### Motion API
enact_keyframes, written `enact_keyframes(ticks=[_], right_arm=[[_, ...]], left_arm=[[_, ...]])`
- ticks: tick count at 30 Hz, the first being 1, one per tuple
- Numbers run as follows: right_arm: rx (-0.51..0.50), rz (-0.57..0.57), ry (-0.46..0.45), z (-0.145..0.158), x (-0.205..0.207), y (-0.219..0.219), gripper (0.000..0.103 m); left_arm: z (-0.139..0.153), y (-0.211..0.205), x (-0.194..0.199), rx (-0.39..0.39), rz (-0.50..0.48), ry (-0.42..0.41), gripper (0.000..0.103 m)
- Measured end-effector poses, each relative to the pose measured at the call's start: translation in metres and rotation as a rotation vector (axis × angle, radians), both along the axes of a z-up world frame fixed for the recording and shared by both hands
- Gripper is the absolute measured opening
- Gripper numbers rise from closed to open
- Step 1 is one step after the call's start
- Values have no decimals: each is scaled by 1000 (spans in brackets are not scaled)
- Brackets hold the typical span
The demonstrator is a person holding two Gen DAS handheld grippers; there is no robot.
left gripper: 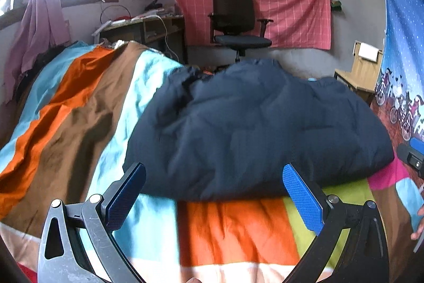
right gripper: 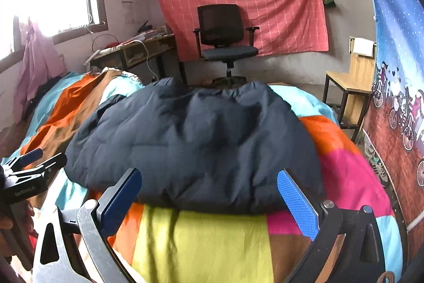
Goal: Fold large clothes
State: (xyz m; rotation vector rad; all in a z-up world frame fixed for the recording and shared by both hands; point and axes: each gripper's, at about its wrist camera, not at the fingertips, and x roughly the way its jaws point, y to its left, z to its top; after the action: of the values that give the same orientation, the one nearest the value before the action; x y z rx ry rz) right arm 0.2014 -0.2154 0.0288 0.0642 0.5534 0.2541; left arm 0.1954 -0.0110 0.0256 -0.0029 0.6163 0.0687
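A dark navy puffer jacket [left gripper: 251, 129] lies folded in a thick bundle on the colourful striped bedspread [left gripper: 225, 230]. My left gripper [left gripper: 214, 192] hovers open just in front of the jacket's near edge, nothing between its blue pads. In the right wrist view the same jacket [right gripper: 198, 139] fills the middle, and my right gripper [right gripper: 209, 192] is open at its near edge, also holding nothing. The left gripper [right gripper: 31, 166] shows at the left border of that view, with a hand below it. The right gripper's tip [left gripper: 413, 158] peeks in at the right border of the left wrist view.
A black office chair [left gripper: 238, 20] stands beyond the bed before a pink checked cloth [left gripper: 291, 7] on the wall. A cluttered desk [left gripper: 143, 25] sits left under the window. A wooden chair [right gripper: 349, 86] and a blue patterned curtain [right gripper: 397, 70] are on the right.
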Motion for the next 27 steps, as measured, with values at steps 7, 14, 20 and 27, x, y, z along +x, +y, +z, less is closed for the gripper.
enact_keyframes(ticks=[7,14,20,27], right_arm=[[-15,20,40,-18,-8,5,103],[-19,46,48,-29,-18,10,103],[-25,68,72,-38,-21,16,103],[-30,79,88,-44,-23,18,103]], left_arm=[[-26,-1,-11,-8,4,73,101],[-31,-7,-21,26,-17,44,101],[-36,-10,-27,39,-42,46,101],[-38,-11,-34,61,-62,32,101]])
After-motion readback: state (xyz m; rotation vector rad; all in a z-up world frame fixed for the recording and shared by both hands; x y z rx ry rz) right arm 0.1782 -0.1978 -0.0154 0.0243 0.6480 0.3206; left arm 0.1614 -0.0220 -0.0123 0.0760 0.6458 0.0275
